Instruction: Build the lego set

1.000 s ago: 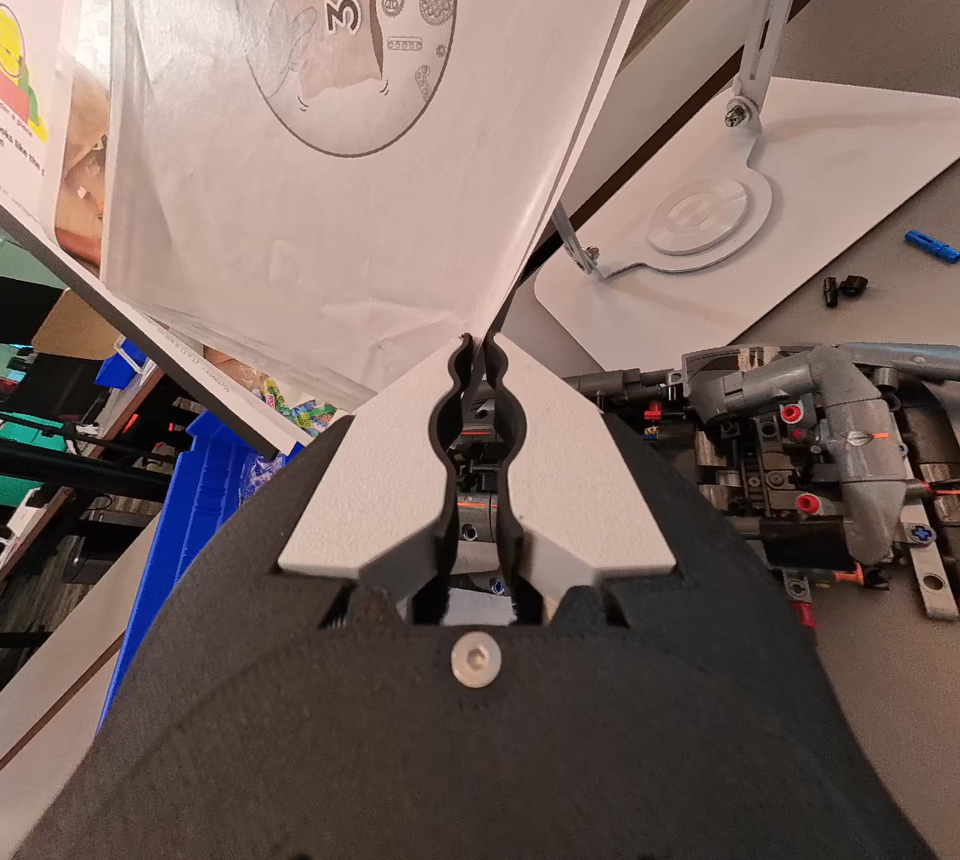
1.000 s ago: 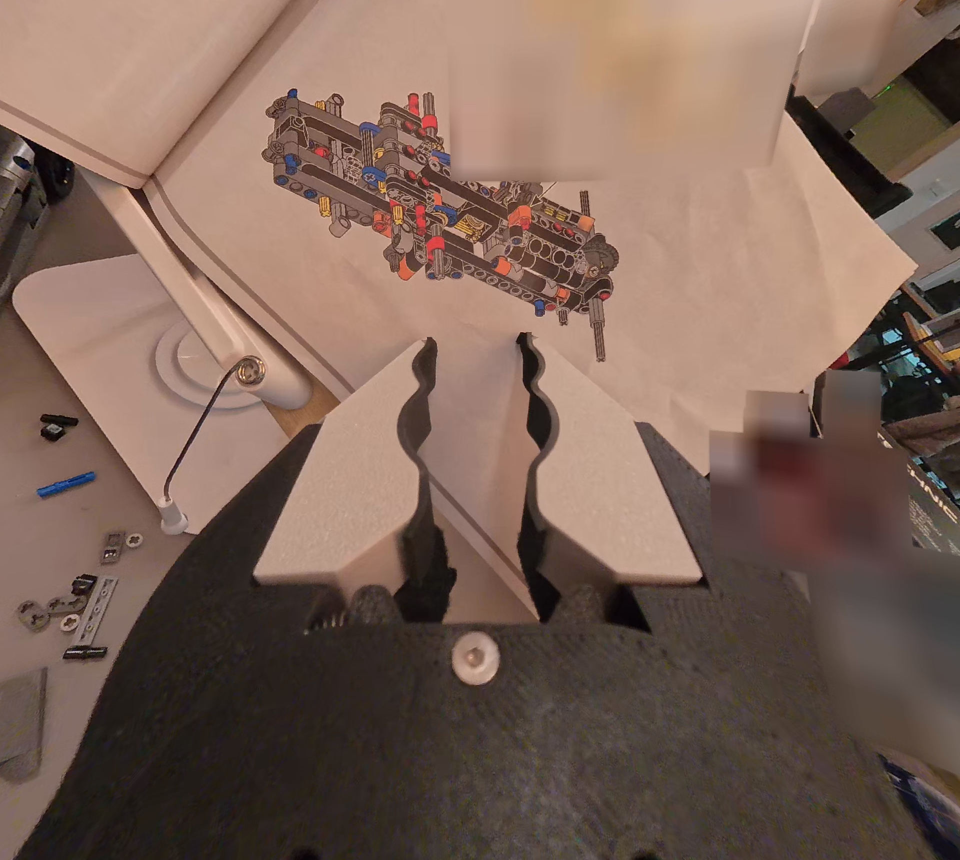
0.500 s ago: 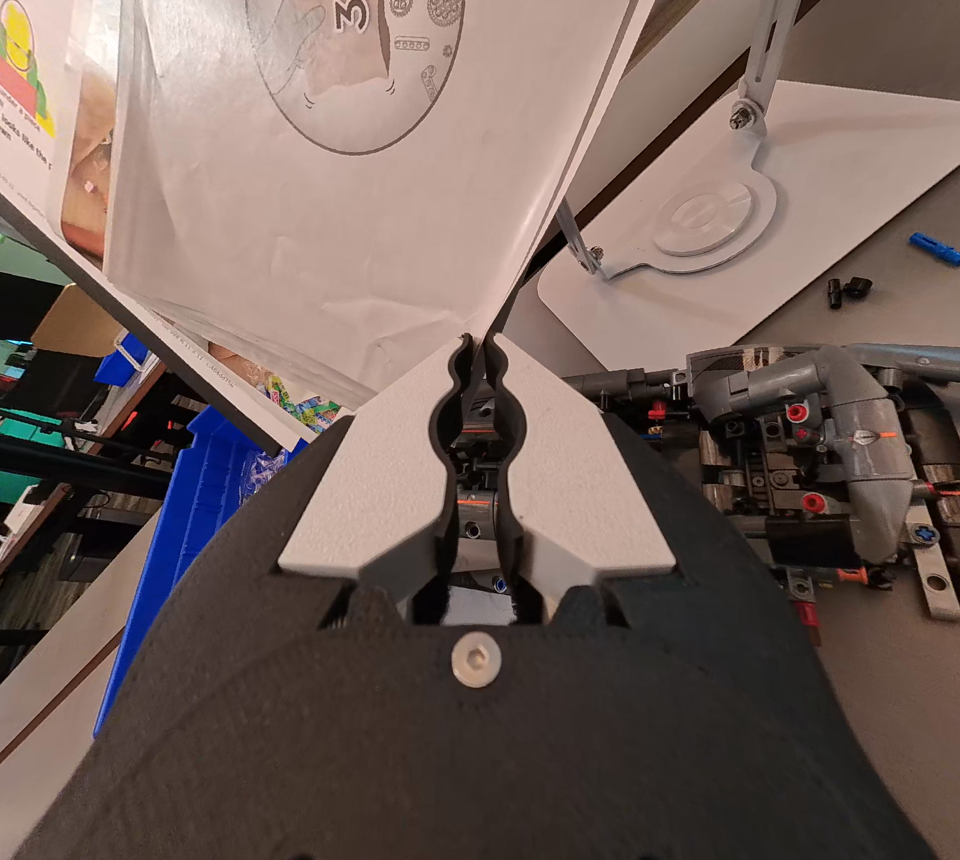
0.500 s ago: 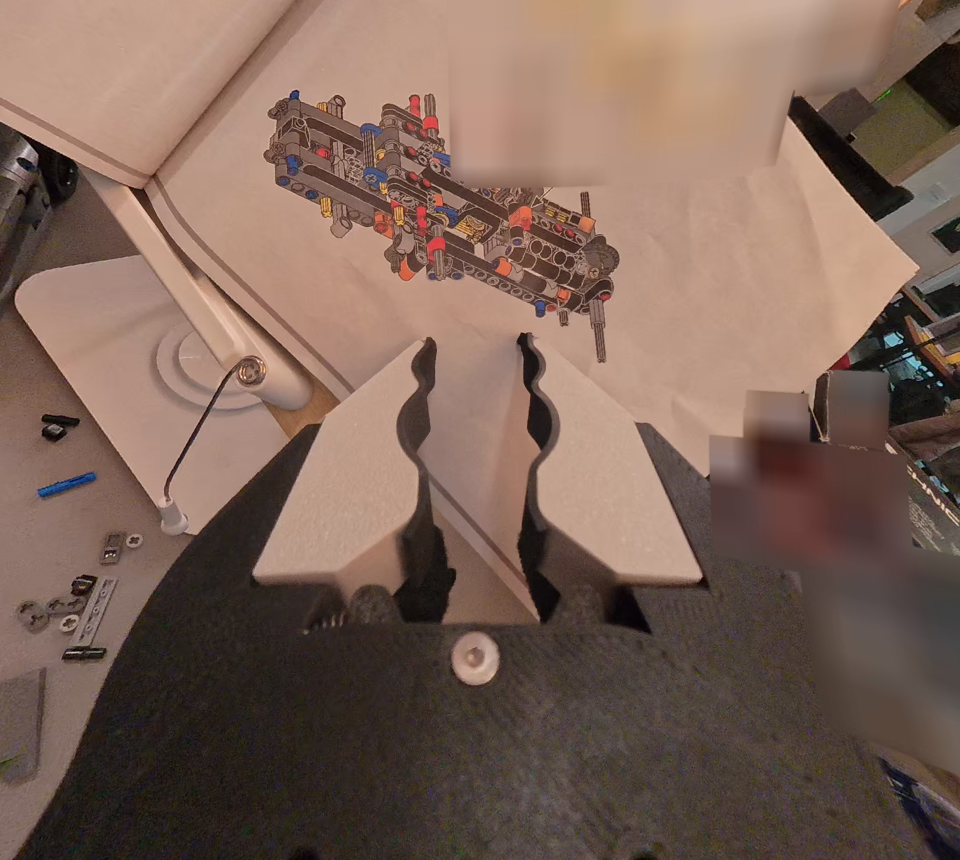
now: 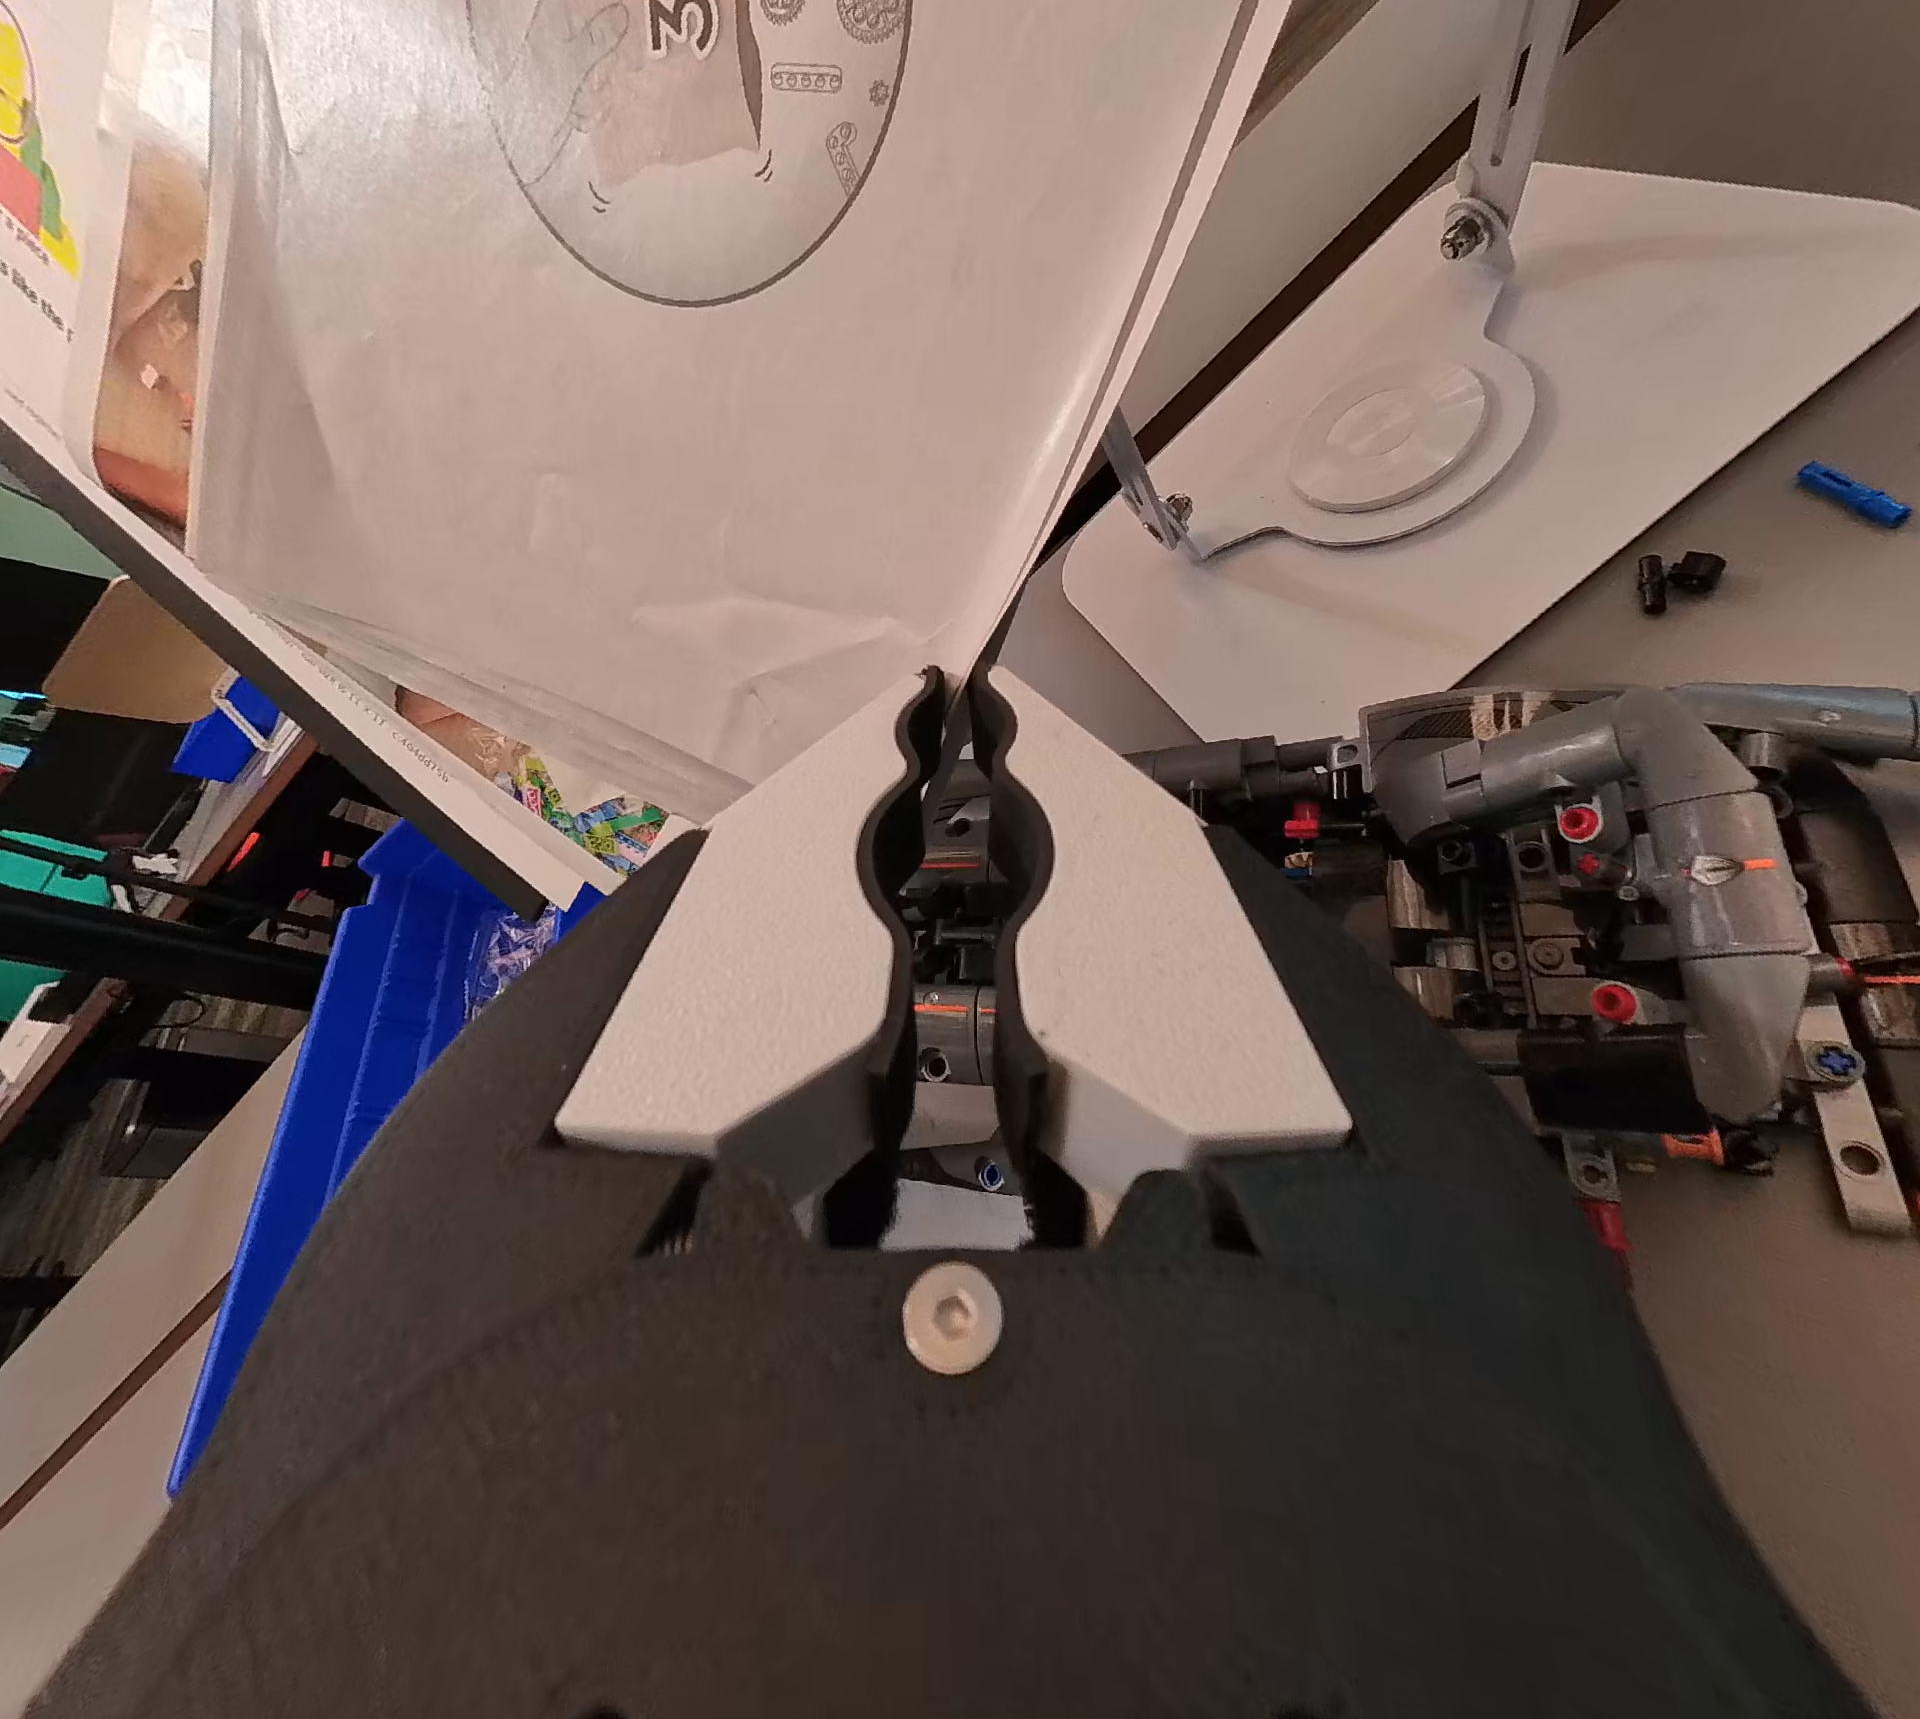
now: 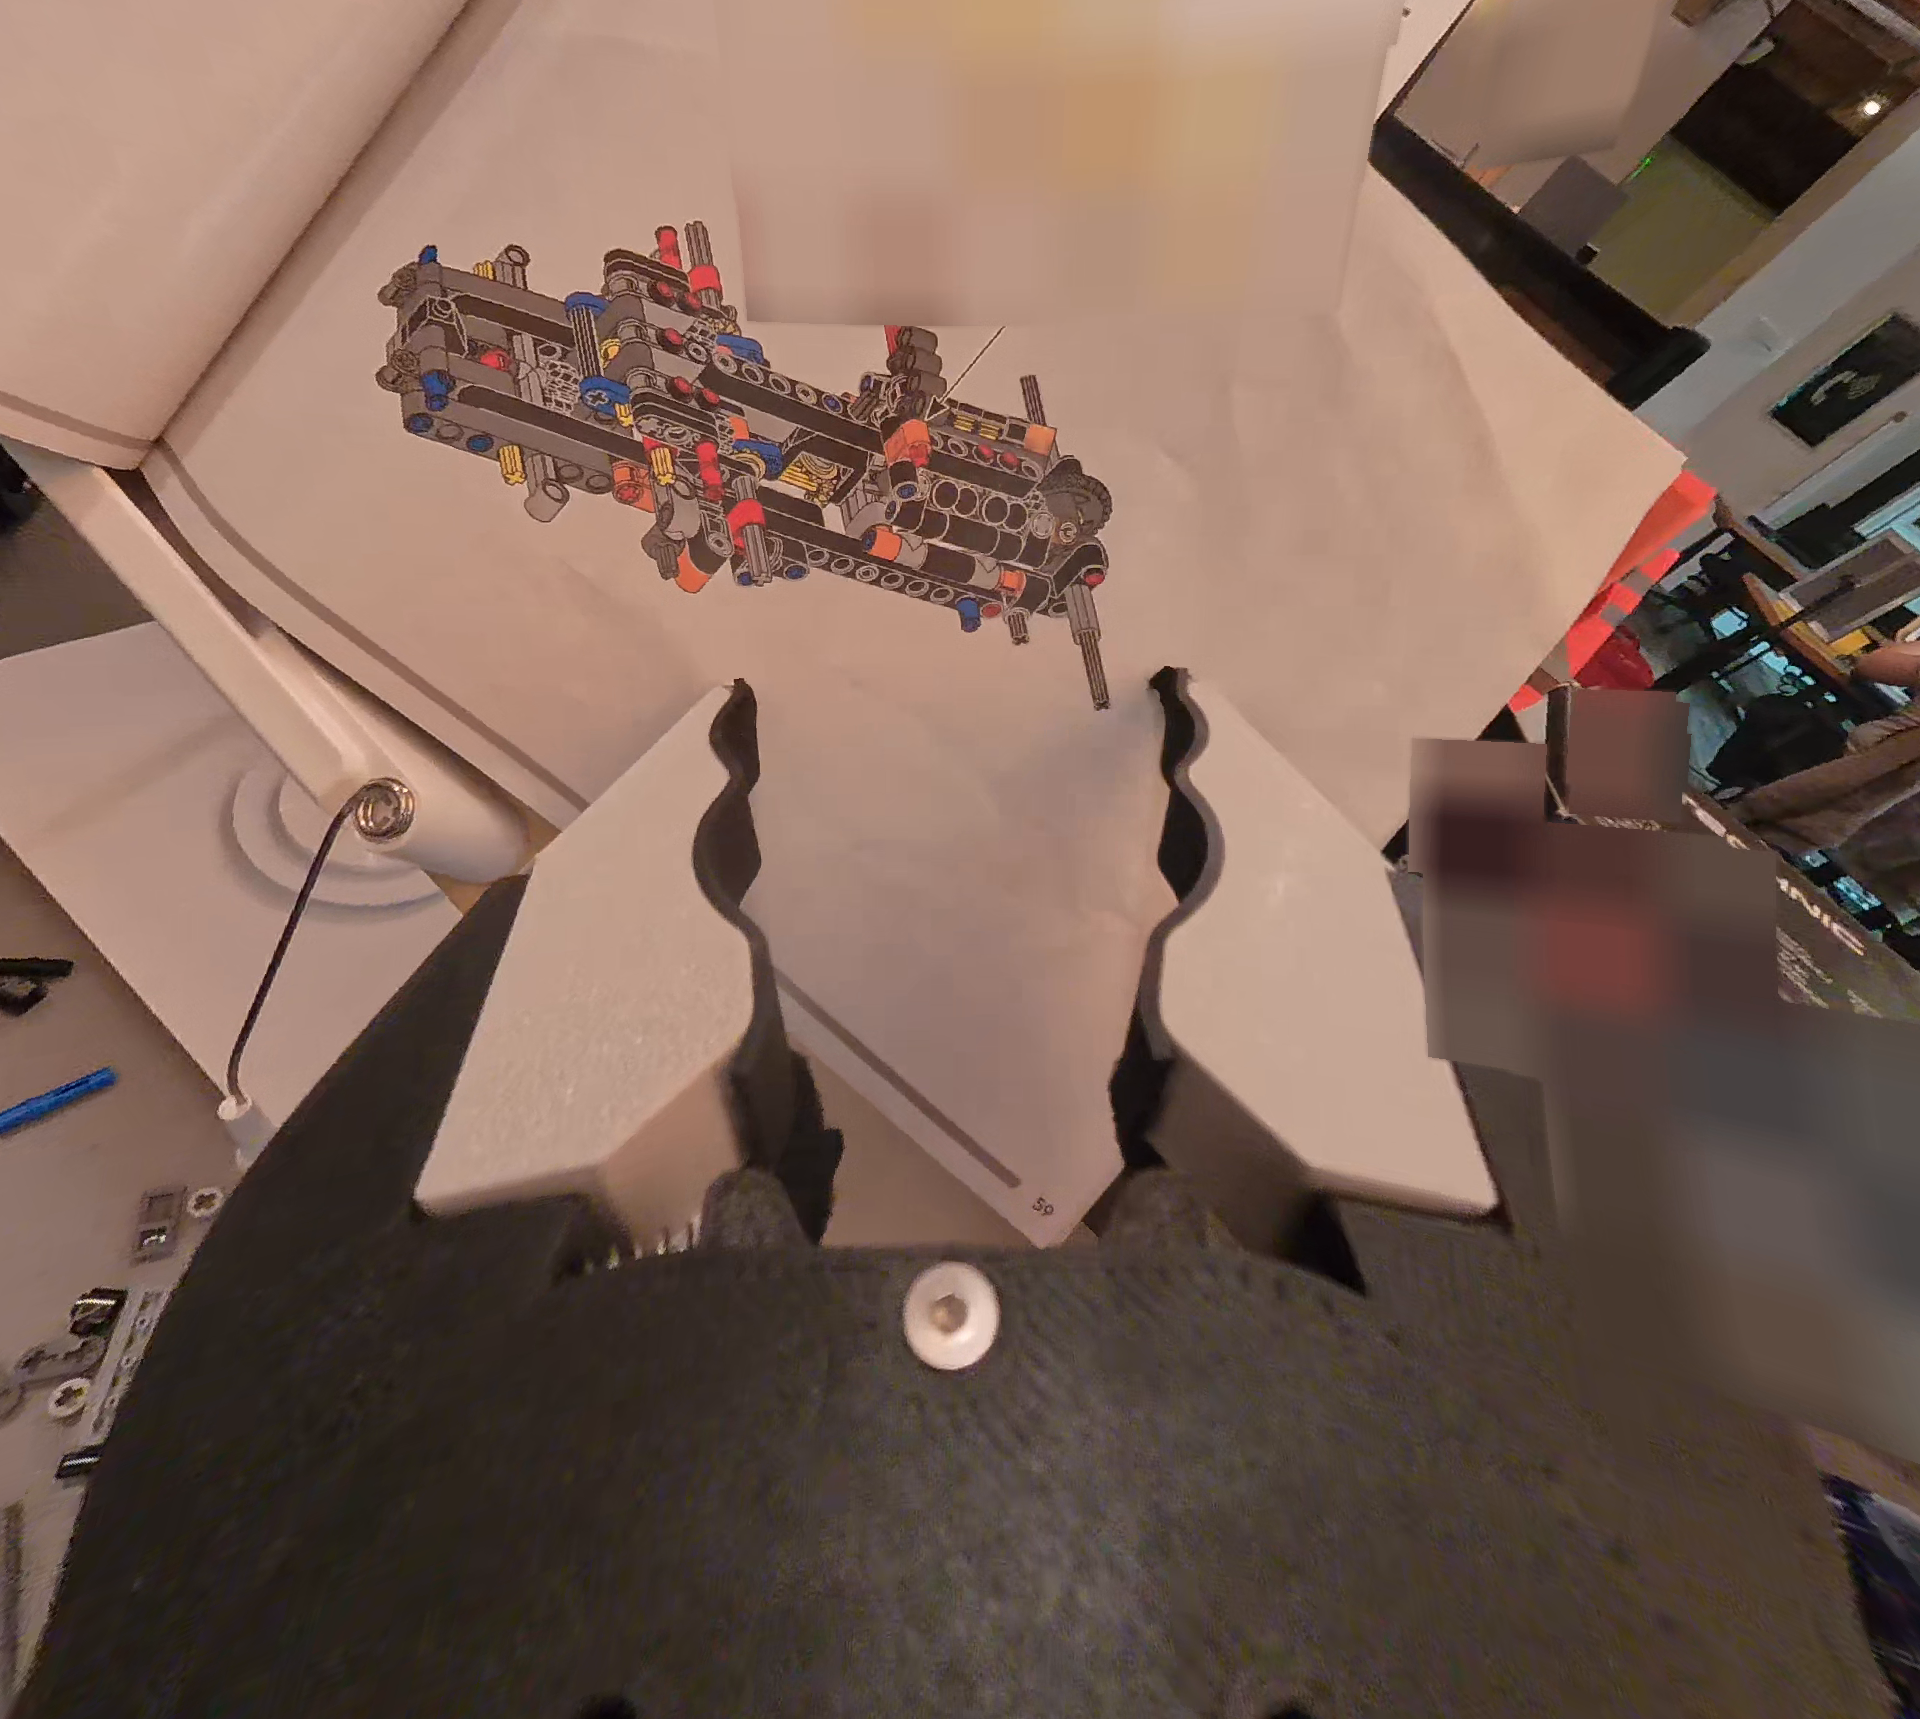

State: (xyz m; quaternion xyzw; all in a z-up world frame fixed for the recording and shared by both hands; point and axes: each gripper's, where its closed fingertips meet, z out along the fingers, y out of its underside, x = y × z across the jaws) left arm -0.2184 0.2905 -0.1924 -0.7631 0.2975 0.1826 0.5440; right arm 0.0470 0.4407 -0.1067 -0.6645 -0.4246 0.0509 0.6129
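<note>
The instruction booklet rests open on a white stand. In the left wrist view my left gripper (image 5: 951,682) is shut on the lower corner of a booklet page (image 5: 623,443) and holds it lifted off the stack. The grey lego model (image 5: 1621,880) lies on the table to the right, partly behind my fingers. In the right wrist view my right gripper (image 6: 951,682) is wide open and empty, over the right-hand booklet page (image 6: 1299,526) that bears a picture of a chassis.
The white stand base (image 5: 1558,422) sits behind the model, with a blue pin (image 5: 1855,493) and small black pieces (image 5: 1678,576) beside it. A blue bin (image 5: 343,1098) stands off the table at left. Loose grey parts (image 6: 114,1306) lie left of the right gripper. Some 30 centimeters of space lies between my two pairs of fingers.
My right gripper's jaws have opened much wider over the page. My left gripper has stayed shut on the page corner and shifted only slightly.
</note>
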